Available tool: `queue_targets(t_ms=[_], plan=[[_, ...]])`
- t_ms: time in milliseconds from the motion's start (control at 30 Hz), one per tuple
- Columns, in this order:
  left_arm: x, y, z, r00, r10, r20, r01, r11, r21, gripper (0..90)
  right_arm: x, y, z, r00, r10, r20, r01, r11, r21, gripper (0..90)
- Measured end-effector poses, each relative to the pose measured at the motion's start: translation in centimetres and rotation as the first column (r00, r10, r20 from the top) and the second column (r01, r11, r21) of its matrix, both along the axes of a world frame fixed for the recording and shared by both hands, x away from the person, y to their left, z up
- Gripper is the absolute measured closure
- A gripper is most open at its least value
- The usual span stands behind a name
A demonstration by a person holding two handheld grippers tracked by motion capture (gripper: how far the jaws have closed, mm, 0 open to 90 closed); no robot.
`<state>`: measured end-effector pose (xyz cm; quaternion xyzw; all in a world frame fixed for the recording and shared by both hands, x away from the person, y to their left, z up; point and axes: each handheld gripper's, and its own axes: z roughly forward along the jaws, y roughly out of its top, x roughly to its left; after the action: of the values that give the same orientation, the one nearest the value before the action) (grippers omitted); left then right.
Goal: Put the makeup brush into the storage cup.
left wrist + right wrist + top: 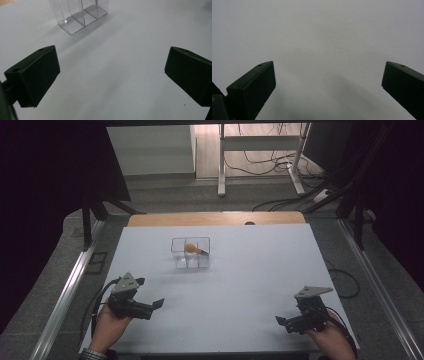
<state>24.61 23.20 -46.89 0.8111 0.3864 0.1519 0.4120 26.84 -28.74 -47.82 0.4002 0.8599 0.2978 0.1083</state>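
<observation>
Left gripper, near the table's near-left corner: jaws spread wide, nothing between them, aimed toward the box. Right gripper, near the near-right corner: jaws likewise spread and unloaded, over bare white surface. The clear, partitioned box stands around mid-table toward the far edge, well apart from both grippers; an orange object lies in its far part. Open tabletop separates each gripper from the box and from the side edges.
</observation>
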Motion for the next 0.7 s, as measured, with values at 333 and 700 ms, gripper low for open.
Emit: queue_targets(t_ms=[333, 700], plan=[[-0.6, 0.7, -0.3, 0.9998, 0.017, -0.008, -0.017, 0.9998, 0.014, 0.2, 0.0, 0.0, 0.0, 1.0, 0.0, 0.002, 0.0, 1.0, 0.0, 0.0], [-1.3, 1.7, -0.7, 0.9991, 0.039, -0.016, -0.039, 0.999, 0.021, 0.0, 0.0, 0.0, 0.0, 1.0, 0.0, 0.004, 0.0, 1.0, 0.0, 0.0]])
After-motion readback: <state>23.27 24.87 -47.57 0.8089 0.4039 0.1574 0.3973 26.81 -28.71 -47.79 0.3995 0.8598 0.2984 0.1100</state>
